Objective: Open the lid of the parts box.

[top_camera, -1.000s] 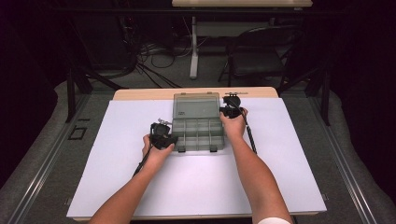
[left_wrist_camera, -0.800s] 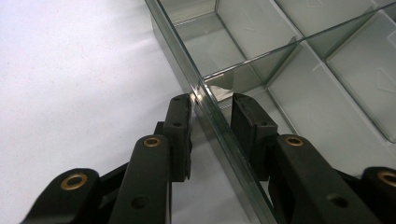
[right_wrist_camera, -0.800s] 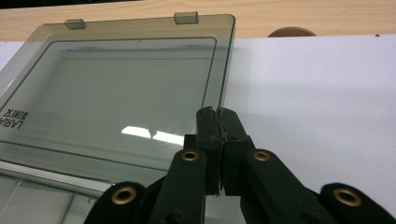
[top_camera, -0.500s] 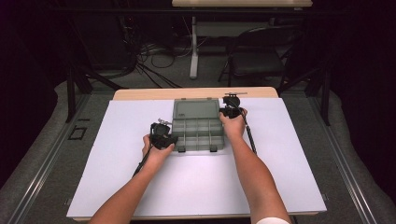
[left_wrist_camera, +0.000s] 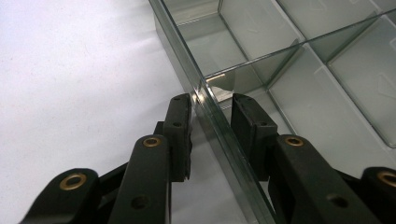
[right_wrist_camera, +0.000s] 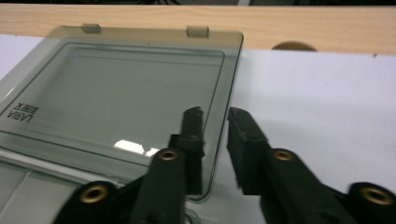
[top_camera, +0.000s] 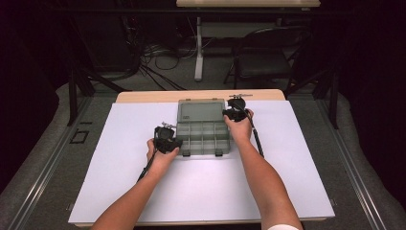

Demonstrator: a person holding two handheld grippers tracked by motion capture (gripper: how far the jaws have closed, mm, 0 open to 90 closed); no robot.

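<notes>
So the right tool (right_wrist_camera: 215, 116) just let go: its jaws have been opening, and now the lid (right_wrist_camera: 126, 93) edge sits between them with a visible gap, pads not pressing. The lid lies flat back on the counter (top_camera: 297, 158), swung fully open just ahead and to the left of that tool. My read is the opening step is basically finished and that hand is free to pull away.

The left tool (left_wrist_camera: 212, 116) is a different story: part-open jaws straddle the near side wall of the organizer box (top_camera: 203, 136), one jaw outside, one inside a compartment. It looks like it's pinching the wall to steady the box, though I can't quite tell how firmly the pads bite.

As for contents: every compartment (left_wrist_camera: 261, 32) I can see past the left tool is bare, just clear greenish plastic dividers. Nothing on the lid either, apart from some small printed lettering (right_wrist_camera: 21, 112) at its corner.
</notes>
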